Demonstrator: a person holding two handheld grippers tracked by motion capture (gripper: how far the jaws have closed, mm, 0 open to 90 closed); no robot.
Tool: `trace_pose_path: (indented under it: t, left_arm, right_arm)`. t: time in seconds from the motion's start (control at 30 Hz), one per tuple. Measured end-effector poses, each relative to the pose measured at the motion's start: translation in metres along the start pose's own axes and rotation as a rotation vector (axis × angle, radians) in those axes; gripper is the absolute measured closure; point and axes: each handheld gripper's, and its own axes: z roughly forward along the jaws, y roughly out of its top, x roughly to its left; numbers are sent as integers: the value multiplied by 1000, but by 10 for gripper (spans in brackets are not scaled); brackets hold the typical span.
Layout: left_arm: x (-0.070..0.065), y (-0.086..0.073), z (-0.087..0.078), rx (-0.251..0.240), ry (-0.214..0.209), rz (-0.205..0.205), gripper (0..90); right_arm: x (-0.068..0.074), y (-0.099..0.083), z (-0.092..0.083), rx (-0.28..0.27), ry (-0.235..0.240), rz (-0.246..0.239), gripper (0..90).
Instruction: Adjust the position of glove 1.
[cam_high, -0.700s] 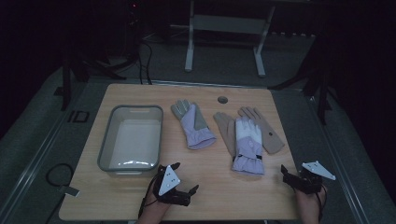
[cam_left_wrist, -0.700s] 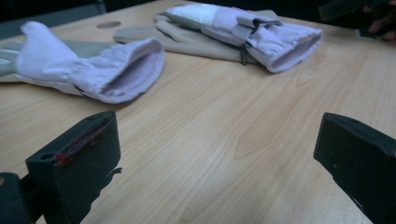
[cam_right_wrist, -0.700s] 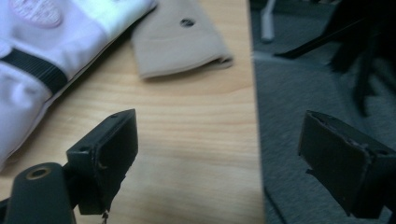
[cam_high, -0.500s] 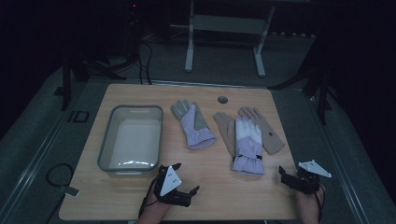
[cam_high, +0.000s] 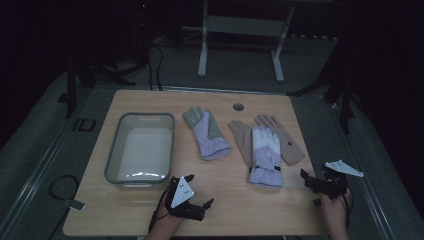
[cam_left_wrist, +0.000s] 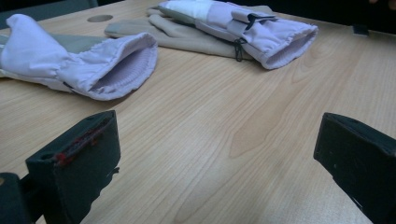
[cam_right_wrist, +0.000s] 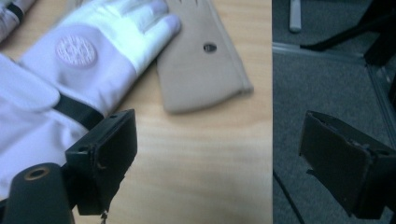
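Dark floor surrounds a wooden table (cam_high: 220, 197). Both grippers sit at its near edge: the left gripper (cam_high: 192, 199) and the right gripper (cam_high: 314, 181), near the right corner, each have jaws spread wide, holding and touching nothing. Beyond lie four gloves: one lilac glove (cam_high: 207, 134) mid-table, another (cam_high: 265, 156) stacked on two tan gloves (cam_high: 280, 140). One tub (cam_high: 112, 162) stands toward the left edge.

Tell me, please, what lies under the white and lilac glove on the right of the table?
Two tan gloves lie under the white and lilac glove, fingers and one cuff showing; their covered middles cannot be seen.
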Motion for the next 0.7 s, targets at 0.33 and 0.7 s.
trace_pose_path:
  t: [0.33, 0.7]
  left_arm:
    - [2, -1, -1, 8, -22, -35, 5]
    - [-1, 1, 1, 31, -20, -10, 5]
  right_arm:
    - [22, 37, 4, -25, -15, -56, 131]
    - [51, 79, 12, -38, 98, -38, 101]
